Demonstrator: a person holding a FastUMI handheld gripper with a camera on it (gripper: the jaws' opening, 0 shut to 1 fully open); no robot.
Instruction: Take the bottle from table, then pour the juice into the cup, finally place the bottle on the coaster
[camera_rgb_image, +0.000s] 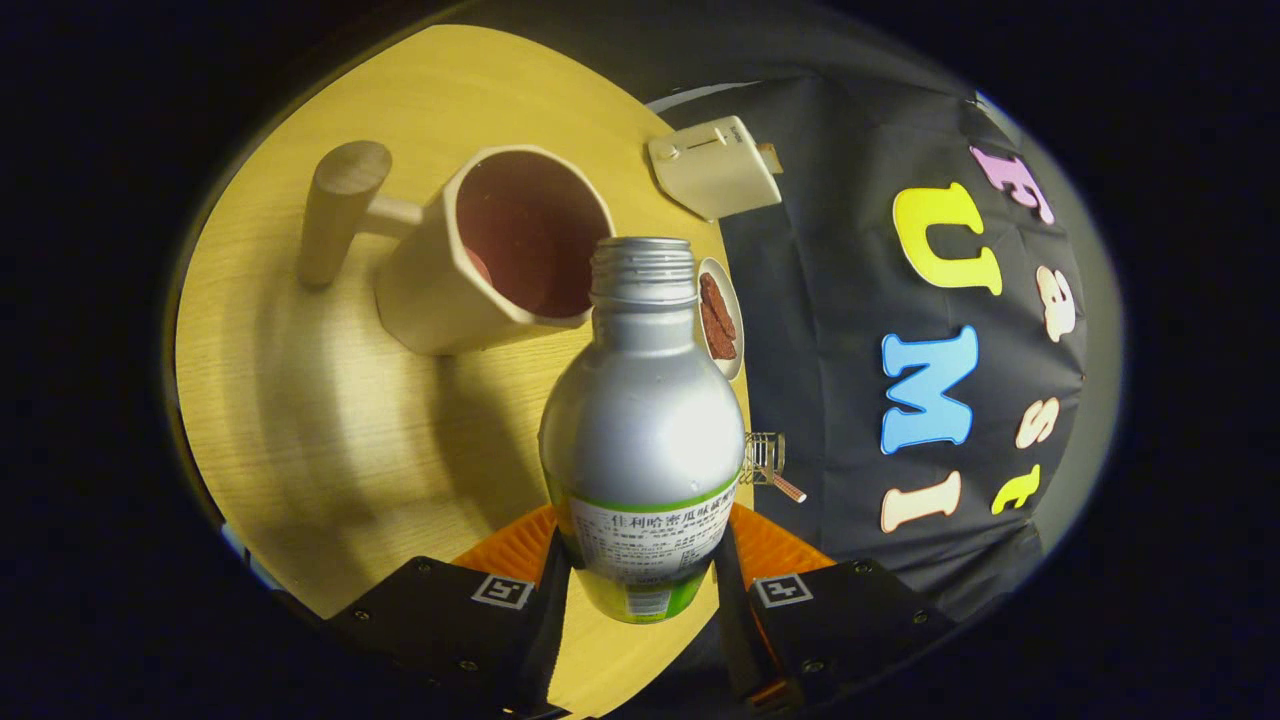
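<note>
A silver bottle (640, 420) with a green and white label and an uncapped threaded neck is held between my two fingers, and my gripper (640, 575) is shut on its lower body. The whole view is tilted, so the bottle leans over the table. Its mouth sits just short of the rim of a cream cup (490, 255) with a dark red inside and a thick wooden handle. The cup stands on the wooden table (330, 420) just beyond the bottle. I cannot tell whether liquid is flowing.
A small white dish (722, 315) with reddish-brown pieces lies right of the bottle's neck, near the table's edge. A cream box-like object (712, 165) rests at the table's far edge. A tiny wire basket (765, 458) sits by the table's edge beside the bottle.
</note>
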